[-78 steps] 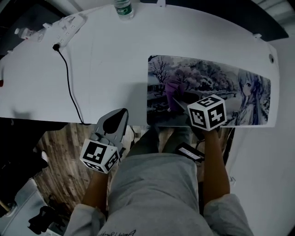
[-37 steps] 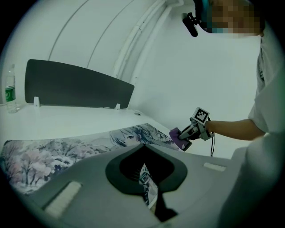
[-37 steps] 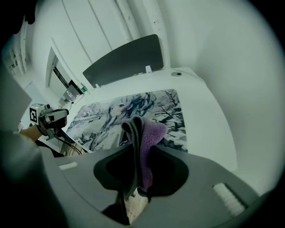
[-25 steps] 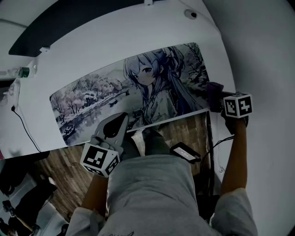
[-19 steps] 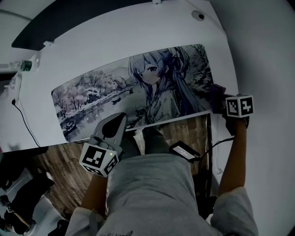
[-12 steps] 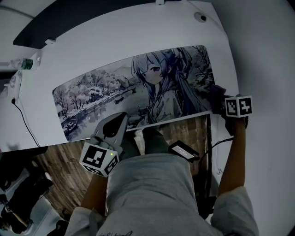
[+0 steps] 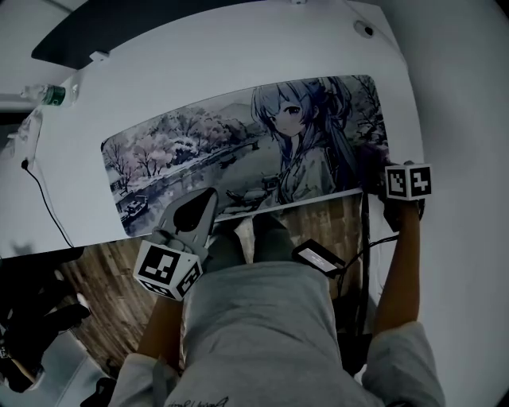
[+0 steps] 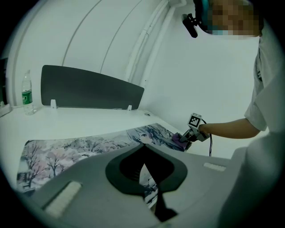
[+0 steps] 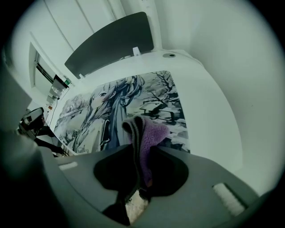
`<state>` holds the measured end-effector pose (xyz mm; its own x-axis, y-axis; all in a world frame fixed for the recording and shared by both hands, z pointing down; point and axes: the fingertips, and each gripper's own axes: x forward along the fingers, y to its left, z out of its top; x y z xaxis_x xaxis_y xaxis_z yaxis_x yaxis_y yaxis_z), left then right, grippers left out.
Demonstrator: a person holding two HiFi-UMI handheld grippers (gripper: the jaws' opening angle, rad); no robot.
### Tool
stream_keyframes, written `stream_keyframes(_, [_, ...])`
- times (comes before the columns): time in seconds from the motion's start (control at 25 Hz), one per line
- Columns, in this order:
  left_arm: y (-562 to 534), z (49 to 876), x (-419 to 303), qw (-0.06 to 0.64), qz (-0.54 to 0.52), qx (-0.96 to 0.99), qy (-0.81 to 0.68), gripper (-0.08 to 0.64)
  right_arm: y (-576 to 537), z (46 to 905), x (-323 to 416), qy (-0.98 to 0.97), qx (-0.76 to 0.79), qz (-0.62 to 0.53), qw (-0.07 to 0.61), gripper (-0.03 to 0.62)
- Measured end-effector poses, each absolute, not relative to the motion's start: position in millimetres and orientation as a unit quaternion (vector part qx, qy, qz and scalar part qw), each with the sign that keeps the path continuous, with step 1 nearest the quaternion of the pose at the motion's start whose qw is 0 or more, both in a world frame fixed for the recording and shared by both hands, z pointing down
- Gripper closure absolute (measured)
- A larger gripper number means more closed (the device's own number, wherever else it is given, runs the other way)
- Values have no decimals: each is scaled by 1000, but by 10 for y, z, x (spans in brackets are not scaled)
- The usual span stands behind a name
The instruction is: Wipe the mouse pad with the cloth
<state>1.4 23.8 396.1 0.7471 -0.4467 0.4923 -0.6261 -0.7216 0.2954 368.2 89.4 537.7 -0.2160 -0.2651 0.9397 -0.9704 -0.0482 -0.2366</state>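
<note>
A long mouse pad (image 7: 238, 151) printed with trees and a drawn girl lies on the white desk (image 7: 191, 79). My right gripper (image 7: 382, 179) is at the pad's near right corner, shut on a purple cloth (image 9: 149, 133) that rests on the pad (image 9: 111, 107). From the left gripper view the cloth (image 8: 178, 139) shows as a small purple lump under that gripper. My left gripper (image 7: 205, 199) hovers at the pad's near edge, left of the middle, shut with nothing in it. The pad (image 8: 80, 144) stretches out ahead of it.
A water bottle (image 7: 54, 95) stands at the desk's far left, near a black cable (image 7: 44, 207). A dark panel (image 7: 159, 24) runs along the back edge, and a round grommet (image 7: 364, 29) sits at the far right. A flat dark device (image 7: 316, 256) lies on the person's lap.
Over three seconds the right gripper has carried the cloth from the pad's left part to its right end. In the last second it has stayed there. The left gripper has held still.
</note>
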Motion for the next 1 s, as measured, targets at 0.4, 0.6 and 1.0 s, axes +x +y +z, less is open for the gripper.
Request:
stream_keyframes(0.4, [187,3870,-654,226,190,903,-313,543,776,5369,2797,-616,487,508,355,495])
stream_keyframes(0.6, [197,3866,-1052,228,189,898,-325,543,722,5367,2309,-626,473,501,366,495])
stream_keyframes(1.0, [177,3878,-1733,231,173,895,-340,545,595,5370,1386,-641,457,494,370,495])
